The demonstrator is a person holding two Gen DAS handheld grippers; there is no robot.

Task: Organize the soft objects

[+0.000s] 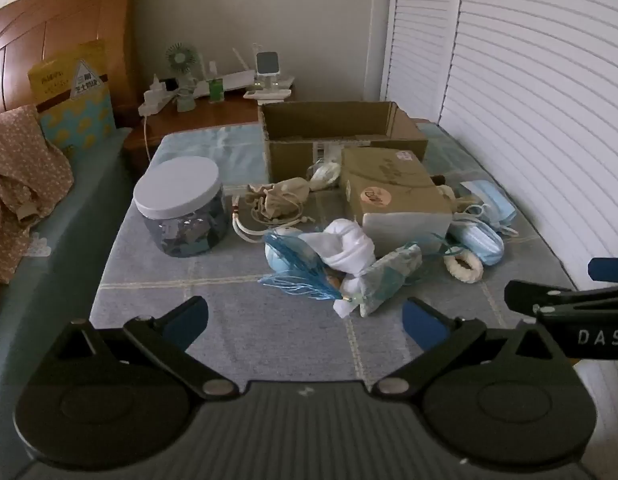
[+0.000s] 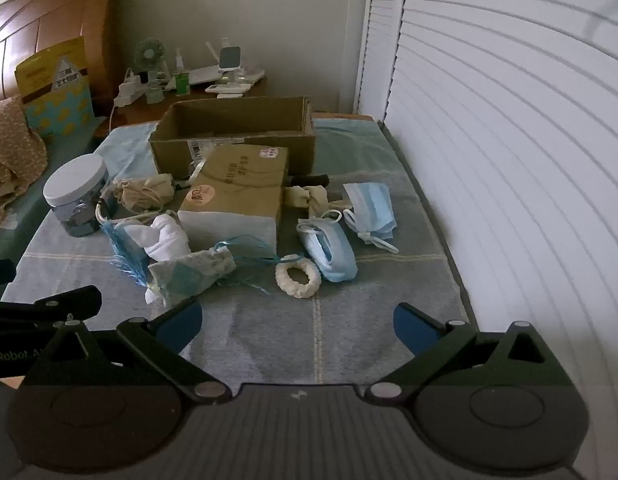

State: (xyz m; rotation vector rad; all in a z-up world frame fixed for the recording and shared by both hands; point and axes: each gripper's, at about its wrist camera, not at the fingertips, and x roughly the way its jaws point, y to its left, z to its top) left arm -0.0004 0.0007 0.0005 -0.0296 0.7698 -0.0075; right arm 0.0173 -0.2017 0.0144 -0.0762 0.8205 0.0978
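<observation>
Left wrist view first: our left gripper (image 1: 305,322) hangs over the grey checked blanket (image 1: 229,320) with its blue-padded jaws spread wide and nothing between them. Right wrist view shows the same for our right gripper (image 2: 297,326), splayed wide apart, empty, tilted down at the pile.

The soft stuff sits in a messy cluster mid-blanket, just ahead of both grippers. We've got a white rolled cloth (image 1: 343,246) leaning on a closed tan box (image 1: 397,196), with a blue tassel thing (image 1: 297,268) right beside it and a patterned fabric pouch (image 2: 193,272) lying in front, touching the cloth. Over on the right side, a cream scrunchie (image 2: 298,275) lies flat just beside a folded blue face mask (image 2: 329,246), and a second blue mask (image 2: 371,208) sits a bit further back. A beige drawstring bag (image 1: 279,198) rests to the left of the tan box, near a clear jar with a white lid (image 1: 179,206).

Behind all of it stands an open cardboard box (image 1: 341,136); we can't see its floor. Nightstand (image 1: 213,114) beyond it holds a small fan (image 1: 183,60) and gadgets.
</observation>
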